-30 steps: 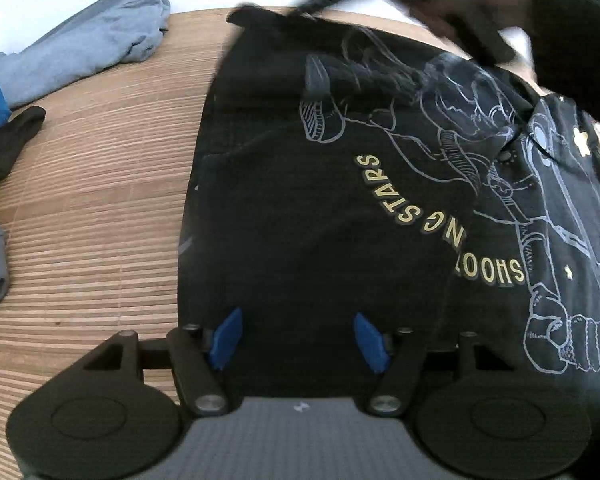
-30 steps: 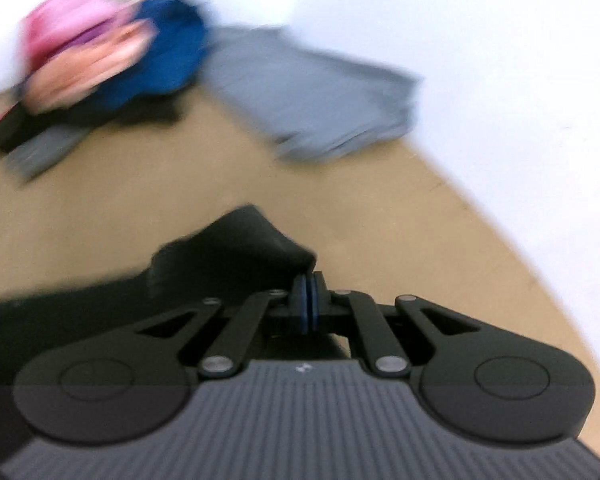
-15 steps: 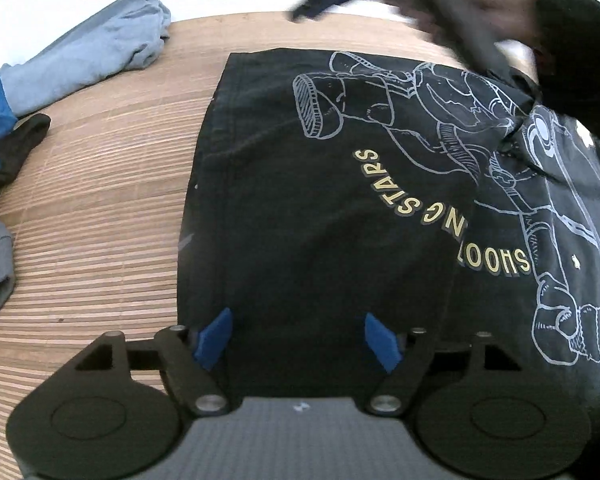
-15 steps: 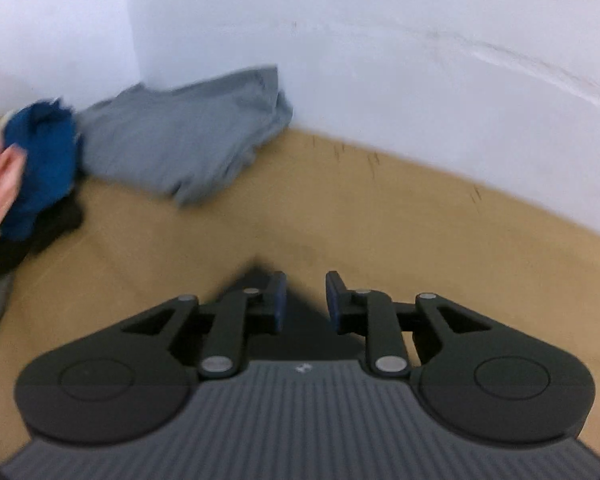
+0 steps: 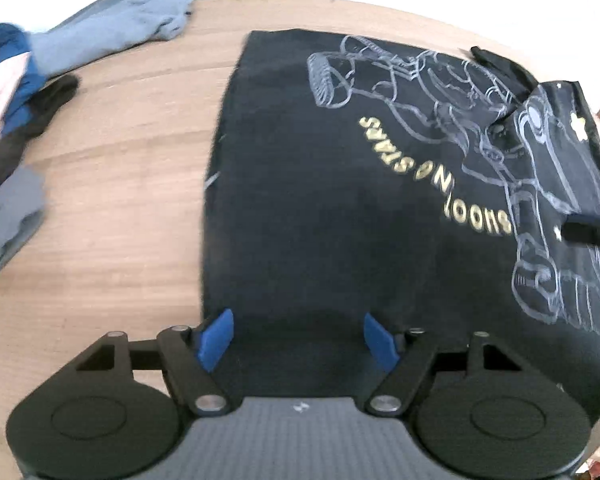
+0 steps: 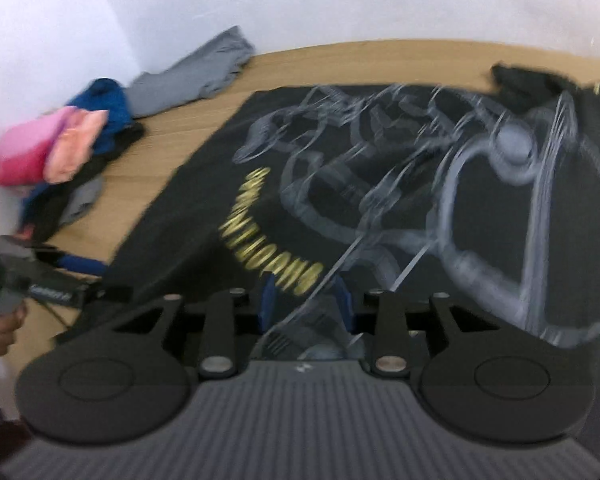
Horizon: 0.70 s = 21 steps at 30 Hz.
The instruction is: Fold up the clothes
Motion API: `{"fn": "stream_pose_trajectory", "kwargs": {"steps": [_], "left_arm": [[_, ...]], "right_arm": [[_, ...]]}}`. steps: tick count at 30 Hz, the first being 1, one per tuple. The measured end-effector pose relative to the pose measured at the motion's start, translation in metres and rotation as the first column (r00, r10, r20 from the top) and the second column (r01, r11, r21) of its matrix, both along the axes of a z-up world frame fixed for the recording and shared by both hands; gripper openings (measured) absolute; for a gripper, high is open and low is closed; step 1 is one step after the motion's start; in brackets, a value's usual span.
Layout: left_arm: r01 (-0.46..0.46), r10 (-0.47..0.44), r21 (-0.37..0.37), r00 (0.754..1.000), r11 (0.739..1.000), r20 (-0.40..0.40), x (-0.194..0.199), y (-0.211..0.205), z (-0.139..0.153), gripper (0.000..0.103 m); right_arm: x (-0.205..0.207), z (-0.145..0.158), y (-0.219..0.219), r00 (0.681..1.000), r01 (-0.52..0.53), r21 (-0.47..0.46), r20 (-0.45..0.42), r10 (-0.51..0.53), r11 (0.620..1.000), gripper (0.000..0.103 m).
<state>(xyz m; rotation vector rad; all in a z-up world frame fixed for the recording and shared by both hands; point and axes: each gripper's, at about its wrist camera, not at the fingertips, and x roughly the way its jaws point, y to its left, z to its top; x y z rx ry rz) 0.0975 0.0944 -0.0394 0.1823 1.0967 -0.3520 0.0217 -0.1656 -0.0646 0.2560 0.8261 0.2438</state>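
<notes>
Across the middle of the wooden desk (image 5: 112,208) lies a black T-shirt (image 5: 320,208), spread flat, print up, with white line art and gold lettering. Its top-right part is creased, with a sleeve folded over it. The left tongs (image 5: 298,338) hang over the shirt's near edge, jaws wide and closing slightly, pads clear of the cloth. The right tongs (image 6: 305,300) hover above the print, jaws partly apart and opening, nothing pinched between them. At the desk's far left corner sits a grey garment (image 5: 116,36) beside a heap of blue, pink and dark clothes (image 6: 68,152).
</notes>
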Motion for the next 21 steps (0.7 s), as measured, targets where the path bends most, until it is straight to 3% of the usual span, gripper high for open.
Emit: {"fn": "stream_pose_trajectory", "kwargs": {"steps": [3, 7, 12, 13, 15, 17, 18, 21], "left_arm": [[-0.059, 0.058, 0.043, 0.998, 0.997, 0.041, -0.031, 0.012, 0.012, 0.073], [-0.141, 0.136, 0.073, 0.988, 0.987, 0.073, -0.075, 0.031, 0.028, 0.073], [-0.193, 0.183, 0.090, 0.977, 0.977, 0.108, -0.119, 0.052, 0.052, 0.073], [-0.198, 0.188, 0.088, 0.975, 0.976, 0.117, -0.126, 0.056, 0.057, 0.073], [-0.198, 0.185, 0.087, 0.972, 0.976, 0.144, -0.134, 0.063, 0.065, 0.074], [-0.193, 0.179, 0.069, 0.969, 0.979, 0.168, -0.136, 0.071, 0.074, 0.074], [-0.187, 0.175, 0.057, 0.970, 0.981, 0.171, -0.134, 0.072, 0.076, 0.074], [-0.142, 0.135, 0.024, 0.974, 0.990, 0.183, -0.130, 0.069, 0.078, 0.074]], "right_arm": [[-0.013, -0.014, 0.025, 0.995, -0.091, 0.090, -0.032, 0.095, 0.992, 0.036], [-0.029, -0.029, 0.073, 0.972, -0.234, 0.118, -0.011, 0.237, 0.965, 0.036], [-0.053, -0.043, 0.122, 0.947, -0.307, 0.244, -0.015, 0.320, 0.920, 0.038], [-0.059, -0.045, 0.130, 0.931, -0.342, 0.303, -0.016, 0.364, 0.889, 0.038], [-0.067, -0.049, 0.142, 0.883, -0.412, 0.450, -0.018, 0.469, 0.792, 0.039], [-0.078, -0.047, 0.151, 0.848, -0.455, 0.519, 0.006, 0.530, 0.723, 0.039], [-0.084, -0.044, 0.153, 0.846, -0.465, 0.514, 0.017, 0.534, 0.721, 0.039], [-0.100, -0.032, 0.146, 0.874, -0.451, 0.424, 0.030, 0.485, 0.786, 0.039]]}}
